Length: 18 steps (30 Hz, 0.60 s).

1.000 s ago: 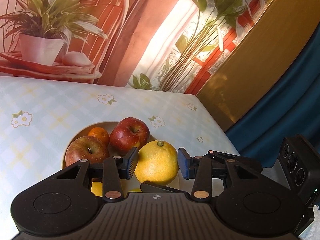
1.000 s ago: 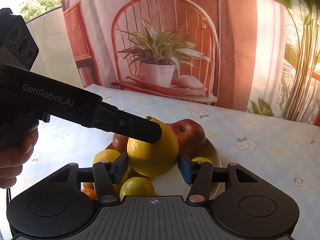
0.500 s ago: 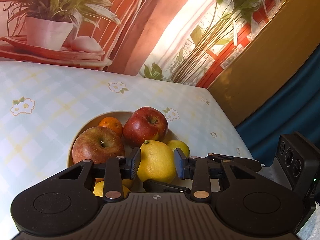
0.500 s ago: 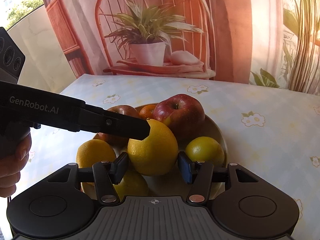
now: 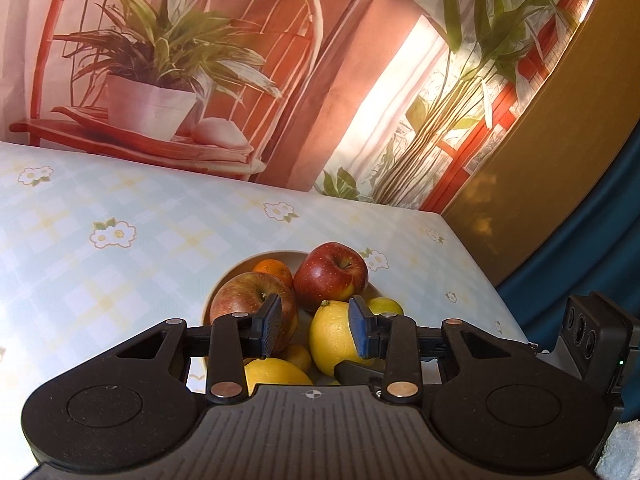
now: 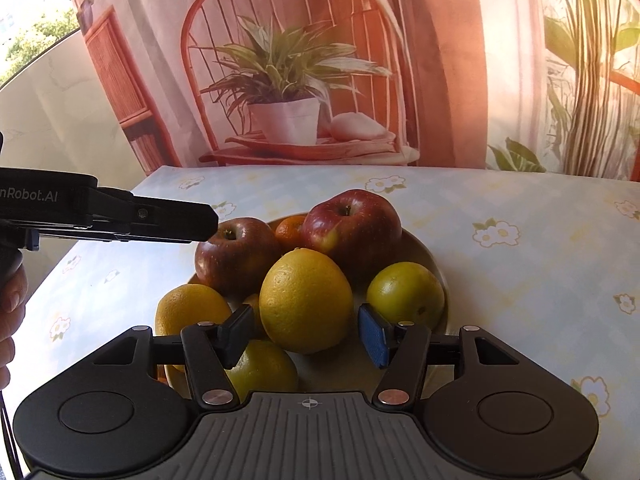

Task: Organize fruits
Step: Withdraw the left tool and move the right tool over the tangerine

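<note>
A shallow cream round plate (image 6: 434,264) sits on the counter (image 6: 520,280), which is covered in a pale blue checked cloth with white flowers. On the plate are two red apples, a small orange mandarin (image 6: 290,232), and several yellow citrus fruits.

In the right wrist view, the large yellow-orange citrus fruit (image 6: 306,300) rests at the centre of the frame, on top of the pile. The right tongs (image 6: 306,334) flank its lower part. Their jaws are opening, with a visible gap on the blue-padded side, so the fruit lies between them but is not squeezed.

The left tongs (image 5: 314,328) are released and empty. In the left wrist view they stand in front of the pile at lower centre, the darker red apple (image 5: 331,276) just above them and the paler red apple (image 5: 250,300) behind their left finger. In the right wrist view they show as a black bar at the left edge, clear of the fruit.

The step in hand looks like letting the big citrus go after placing it on the plate. The next move likely calls for the right tongs to open fully and back away without nudging the fruit, since it could roll off the pile.
</note>
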Tool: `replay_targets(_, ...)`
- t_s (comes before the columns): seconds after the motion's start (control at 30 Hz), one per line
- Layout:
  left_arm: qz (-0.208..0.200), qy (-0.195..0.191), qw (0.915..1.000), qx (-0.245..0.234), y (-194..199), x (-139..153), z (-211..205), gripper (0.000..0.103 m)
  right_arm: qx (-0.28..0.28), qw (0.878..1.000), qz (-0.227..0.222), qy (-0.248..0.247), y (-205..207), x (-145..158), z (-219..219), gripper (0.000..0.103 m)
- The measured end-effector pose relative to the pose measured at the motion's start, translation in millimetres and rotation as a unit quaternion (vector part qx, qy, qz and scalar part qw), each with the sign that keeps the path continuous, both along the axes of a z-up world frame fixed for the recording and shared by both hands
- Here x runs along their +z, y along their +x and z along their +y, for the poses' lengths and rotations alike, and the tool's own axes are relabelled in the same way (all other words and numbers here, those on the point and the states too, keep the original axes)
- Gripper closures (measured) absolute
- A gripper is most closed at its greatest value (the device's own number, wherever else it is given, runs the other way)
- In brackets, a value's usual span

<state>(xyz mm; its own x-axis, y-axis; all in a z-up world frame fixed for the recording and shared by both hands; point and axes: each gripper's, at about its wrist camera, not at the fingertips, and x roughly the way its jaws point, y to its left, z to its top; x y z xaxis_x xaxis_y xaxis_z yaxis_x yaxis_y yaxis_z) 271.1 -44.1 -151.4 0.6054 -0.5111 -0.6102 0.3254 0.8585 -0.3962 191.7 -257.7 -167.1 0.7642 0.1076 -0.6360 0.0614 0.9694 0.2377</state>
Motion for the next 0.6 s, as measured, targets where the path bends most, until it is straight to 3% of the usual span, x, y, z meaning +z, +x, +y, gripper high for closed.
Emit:
replay_targets(0.27, -0.036, 0.04, 0.9963, 0.068, -46, 7, 24, 0.063, -0.049, 0.994, -0.093, -0.008, -67, 2, -5, 0.048)
replay_targets(0.6, -0.037, 0.066, 0.9895, 0.123, -95, -1, 35, 0.063, -0.06, 0.992, -0.109, -0.016, -126, -15, 2, 0.048)
